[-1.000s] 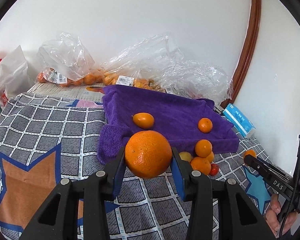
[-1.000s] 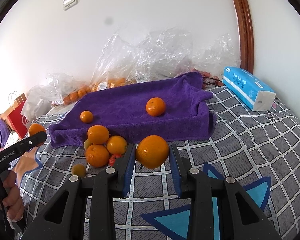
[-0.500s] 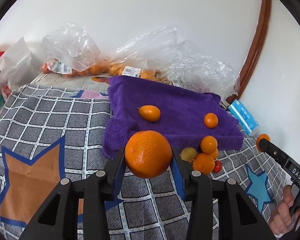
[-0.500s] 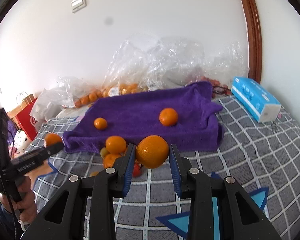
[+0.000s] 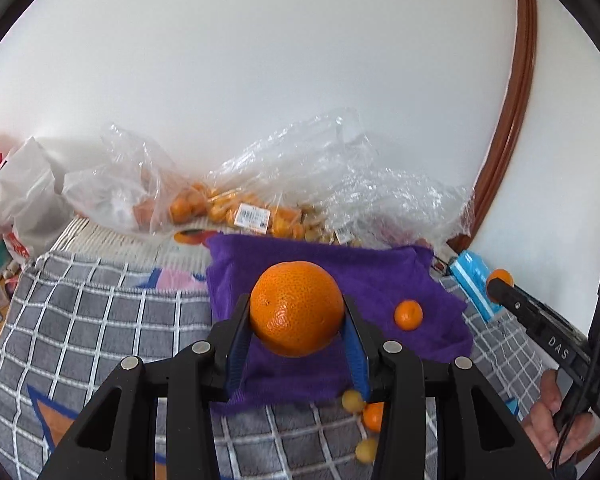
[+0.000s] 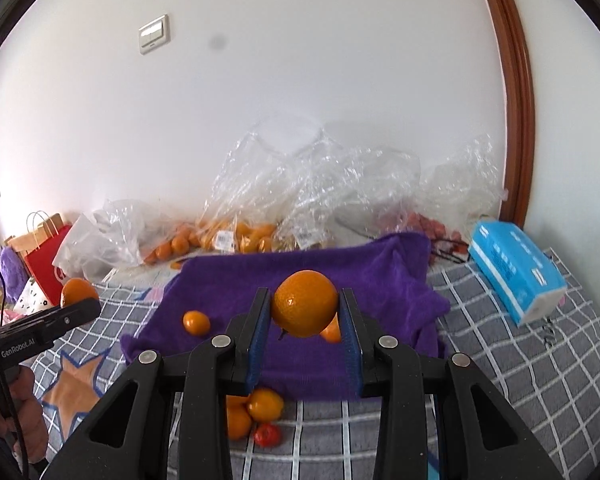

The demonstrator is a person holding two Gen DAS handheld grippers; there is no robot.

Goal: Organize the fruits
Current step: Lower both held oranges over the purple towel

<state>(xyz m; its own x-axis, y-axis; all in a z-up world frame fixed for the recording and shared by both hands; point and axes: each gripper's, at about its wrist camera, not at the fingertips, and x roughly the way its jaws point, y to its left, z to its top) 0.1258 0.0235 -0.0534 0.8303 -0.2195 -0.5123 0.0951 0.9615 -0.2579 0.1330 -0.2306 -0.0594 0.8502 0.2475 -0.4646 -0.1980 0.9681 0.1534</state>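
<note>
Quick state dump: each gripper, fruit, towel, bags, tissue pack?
left gripper: shut on large orange, held above the towel
right gripper: shut on smaller orange, held above the towel
purple towel: spread flat, rumpled at its edges
small orange: resting loose on the towel
fruit pile: on the checked cloth, off the towel
plastic bags: crumpled, fruit inside
tissue pack: lying on the cloth

The left gripper (image 5: pixel 297 322) clamps a big orange (image 5: pixel 297 308) above the purple towel (image 5: pixel 380 280). A small orange (image 5: pixel 408 314) lies on the towel's right part.
</note>
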